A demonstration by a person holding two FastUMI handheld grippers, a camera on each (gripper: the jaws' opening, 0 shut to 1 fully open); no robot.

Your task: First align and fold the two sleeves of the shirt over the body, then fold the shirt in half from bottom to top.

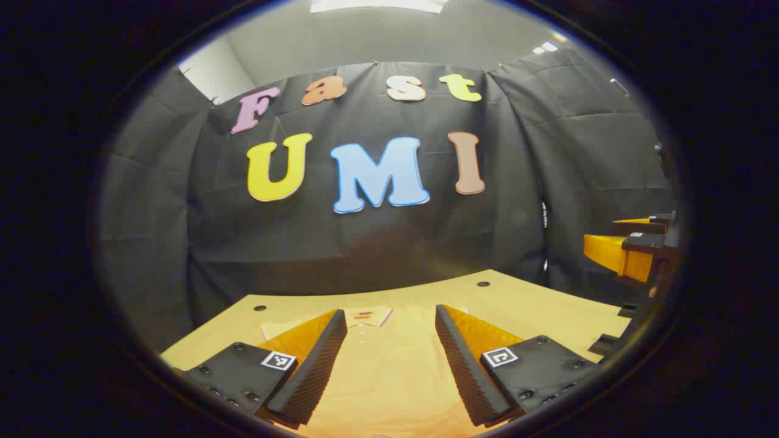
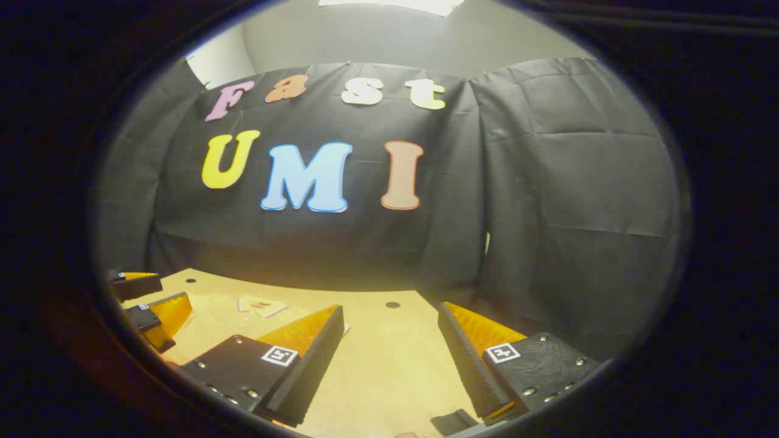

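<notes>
Starting point, by my read: polo shirt (image 1: 377, 371) lies flat on the table (image 1: 535, 304), collar toward the far edge, no fold visible. My left gripper (image 1: 389, 347) and right gripper (image 2: 389, 350) hover spread, holding nothing; both sleeves and the bottom-to-top fold remain

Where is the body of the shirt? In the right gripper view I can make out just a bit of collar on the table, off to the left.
Observer: In the left gripper view the shirt lies spread on the table right in front of the left gripper. Its collar is at the far end.
Operator: Is that gripper holding any cloth?
Observer: No. It is open, its fingers are spread wide, and the shirt's front shows in the gap between them with no cloth pinched.
</notes>
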